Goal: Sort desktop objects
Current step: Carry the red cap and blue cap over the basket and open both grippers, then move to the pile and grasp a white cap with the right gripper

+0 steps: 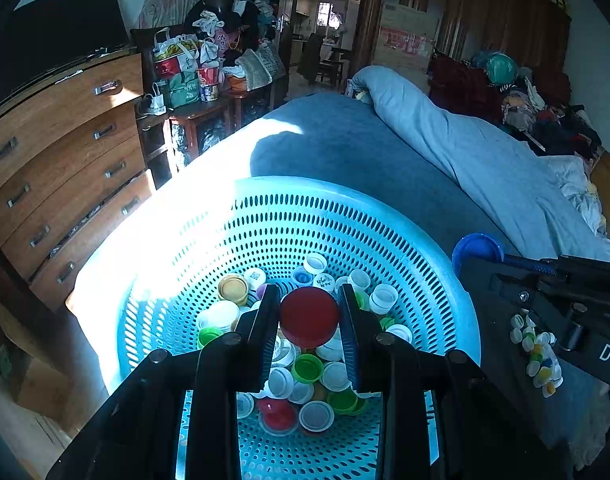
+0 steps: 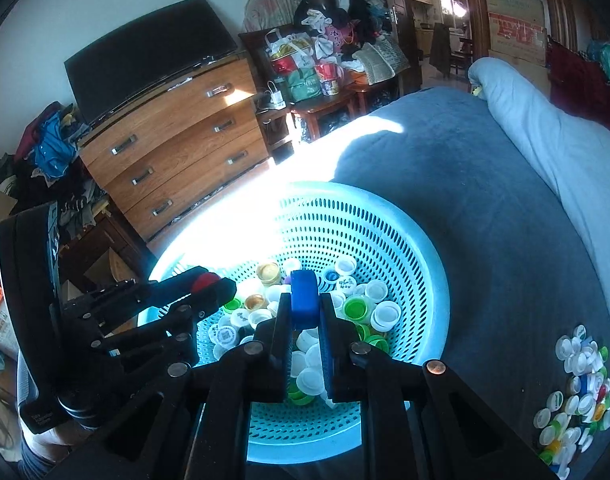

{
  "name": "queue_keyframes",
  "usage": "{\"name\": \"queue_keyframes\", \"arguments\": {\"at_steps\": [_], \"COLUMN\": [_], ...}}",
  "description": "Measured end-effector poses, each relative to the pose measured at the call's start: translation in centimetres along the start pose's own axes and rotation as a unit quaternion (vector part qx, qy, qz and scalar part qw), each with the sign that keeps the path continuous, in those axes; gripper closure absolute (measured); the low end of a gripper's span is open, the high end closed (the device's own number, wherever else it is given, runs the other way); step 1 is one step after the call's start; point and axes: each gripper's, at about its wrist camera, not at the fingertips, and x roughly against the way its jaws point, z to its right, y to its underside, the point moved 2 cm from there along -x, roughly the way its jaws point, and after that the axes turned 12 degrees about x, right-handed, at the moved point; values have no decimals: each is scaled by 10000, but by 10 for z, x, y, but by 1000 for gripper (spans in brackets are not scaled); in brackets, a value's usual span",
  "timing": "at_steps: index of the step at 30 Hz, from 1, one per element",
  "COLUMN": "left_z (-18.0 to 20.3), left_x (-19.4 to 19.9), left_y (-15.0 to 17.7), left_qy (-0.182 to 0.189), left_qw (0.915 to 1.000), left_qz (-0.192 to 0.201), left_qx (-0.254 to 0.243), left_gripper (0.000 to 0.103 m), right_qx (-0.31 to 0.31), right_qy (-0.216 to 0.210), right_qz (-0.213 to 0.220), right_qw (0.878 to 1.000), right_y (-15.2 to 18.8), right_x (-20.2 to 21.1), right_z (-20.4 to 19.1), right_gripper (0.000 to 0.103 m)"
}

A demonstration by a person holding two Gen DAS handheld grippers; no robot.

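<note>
One turquoise perforated basket is seen on the bed, with too many bottle caps heaped inside to be counted. One red cap and one blue cap are held apart from them. A second, uncounted pile of caps is seen on the bed, and four drawers are counted in the one wooden dresser.

Hard sunlight blows out the basket rim and bed ahead and left of each tool; the rest lies dim and bluish. Fisheye bends edges, corners black.
</note>
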Motion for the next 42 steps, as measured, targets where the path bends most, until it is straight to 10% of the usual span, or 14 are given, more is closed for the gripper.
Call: {"name": "queue_keyframes", "arguments": {"at_steps": [11,15,21,31,36,42], "left_z": [-1,-7,-3,108,201,264], "left_x": [-3,-2,4,28,9,-74], "left_y": [-2,-2,1,45,90,123], "left_qy": [-67,-169,-206,784,1586,1642], "left_qw": [10000,9998,9997,9905,9689,9616], "left_qz": [-17,58,82,83,-283,-1061], "left_qx": [-8,115,27,-1128,-1877,-1929], "left_gripper": [78,53,51,50,45,46], "right_qx": [23,-50,-297,-1610,-2719,-3644], "right_qy": [-18,60,9,709,1516,2443], "right_qz": [29,209,437,-31,205,309], "right_qw": [10000,9998,9986,9844,9501,8981], "right_y": [-5,-5,12,215,312,375], "right_x": [-4,5,30,72,131,162], "right_z": [-6,-4,7,71,139,260], "right_gripper": [89,42,42,42,42,42]}}
